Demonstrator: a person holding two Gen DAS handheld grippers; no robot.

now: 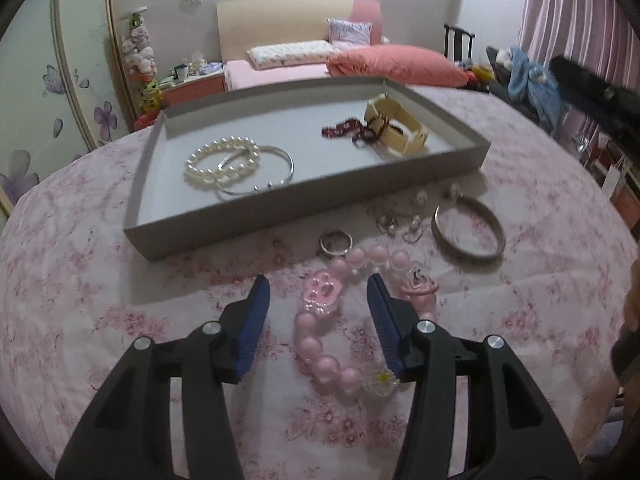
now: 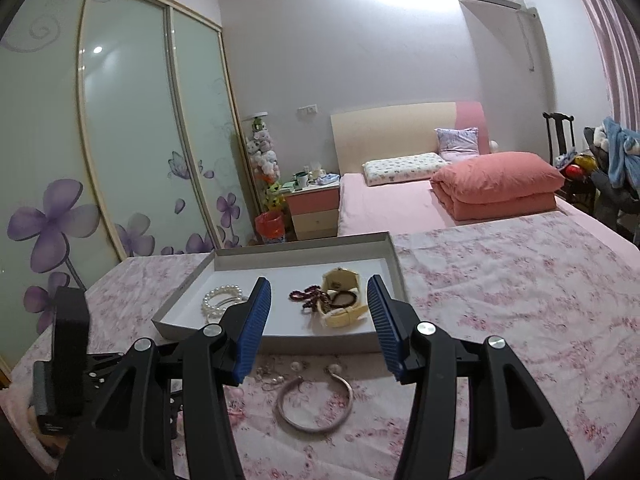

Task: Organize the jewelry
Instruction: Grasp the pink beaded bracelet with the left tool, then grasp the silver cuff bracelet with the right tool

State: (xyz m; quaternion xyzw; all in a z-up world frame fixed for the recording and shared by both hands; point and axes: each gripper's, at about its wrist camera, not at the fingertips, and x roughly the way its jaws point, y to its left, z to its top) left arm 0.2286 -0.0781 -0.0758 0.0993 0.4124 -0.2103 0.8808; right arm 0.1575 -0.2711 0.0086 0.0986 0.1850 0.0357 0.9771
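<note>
left tool (image 1: 318,294) part open, empty, straddling pink bead bracelet (image 1: 320,344) on bed cover near of grey tray (image 1: 280,216). right tool (image 2: 319,294) part open, empty, above silver bangle (image 2: 316,404).

In the tray (image 1: 168,216) lie pearls (image 1: 218,164) left, watch (image 1: 400,130) right; before it, bangle (image 1: 468,236).

Beside the grey tray (image 1: 304,216), the small earrings (image 1: 400,220) blur into an unreadable tangle. The left gripper's finger (image 1: 384,320) hides part of the pink bead bracelet (image 1: 320,344). Inside the tray, the right gripper's finger (image 2: 254,320) covers part of the pearl bracelet (image 2: 218,300).
</note>
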